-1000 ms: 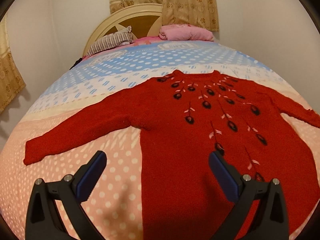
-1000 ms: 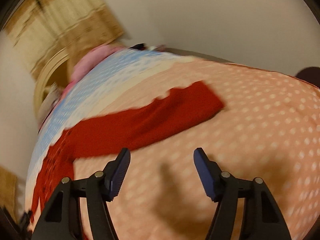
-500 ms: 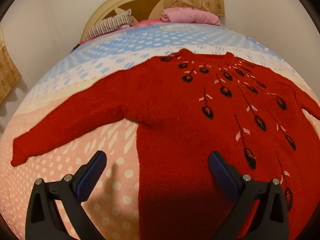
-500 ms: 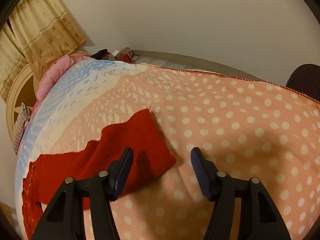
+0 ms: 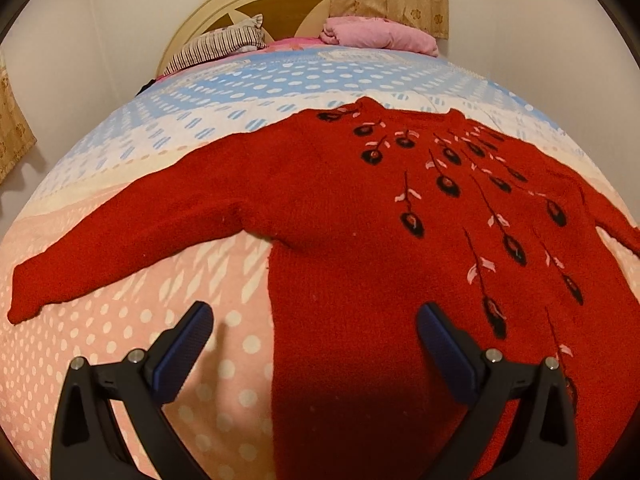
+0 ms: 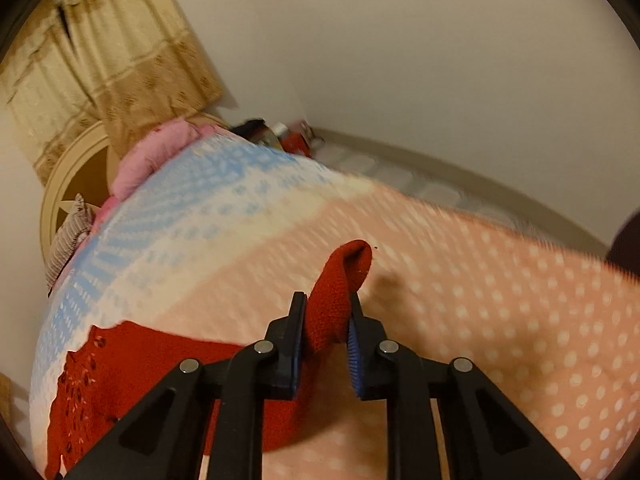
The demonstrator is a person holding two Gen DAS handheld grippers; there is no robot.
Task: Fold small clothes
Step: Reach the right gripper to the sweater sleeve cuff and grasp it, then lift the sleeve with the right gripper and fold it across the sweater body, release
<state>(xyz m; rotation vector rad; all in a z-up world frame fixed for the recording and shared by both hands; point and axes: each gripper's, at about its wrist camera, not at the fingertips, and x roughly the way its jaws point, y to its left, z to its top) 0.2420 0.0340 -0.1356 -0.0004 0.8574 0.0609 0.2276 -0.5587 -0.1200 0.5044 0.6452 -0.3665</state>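
Note:
A red knit sweater [image 5: 352, 216] with black and pink flower embroidery lies spread flat on the bed, its left sleeve [image 5: 104, 256] stretched out to the side. My left gripper [image 5: 314, 324] hangs open just above the sweater's lower left edge, one finger over the bedspread, the other over the red knit. In the right wrist view my right gripper [image 6: 326, 320] is closing its jaws on the cuff of the right sleeve [image 6: 340, 284]; the pads press the bunched knit, lifted off the bedspread. The sweater's body [image 6: 132, 372] lies at lower left.
The bedspread [image 5: 120, 344] is pink with white dots near me, blue and white farther off. A striped pillow [image 5: 216, 46] and pink bedding [image 5: 380, 34] sit by the round headboard [image 5: 272, 4]. Curtains [image 6: 120, 52], walls and clutter [image 6: 280, 136] beside the bed surround it.
My right gripper has shut on the end of the right sleeve and lifted it off the bed. The left gripper came closer and lower over the sweater, then held still, open.

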